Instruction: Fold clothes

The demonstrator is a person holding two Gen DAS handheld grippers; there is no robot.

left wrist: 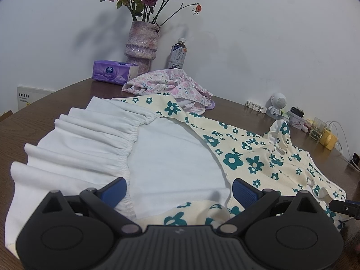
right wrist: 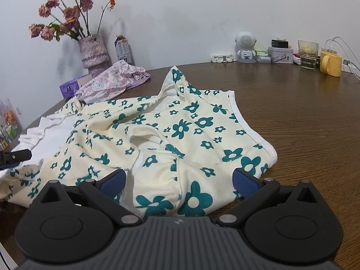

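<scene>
Two black grippers with blue finger pads hover low over a cream dress printed with teal flowers [right wrist: 191, 130], spread rumpled on the brown wooden table [right wrist: 303, 123] near its front edge. Its white gathered lining [left wrist: 90, 135] is turned out on the left. Both the left gripper [left wrist: 178, 190] and the right gripper [right wrist: 178, 181] have their jaws spread wide, grasping nothing. Toward the back edge lies a crumpled pink floral garment [left wrist: 171, 83], beside a purple tissue pack [left wrist: 112, 73] and a vase of dried roses [left wrist: 141, 45].
</scene>
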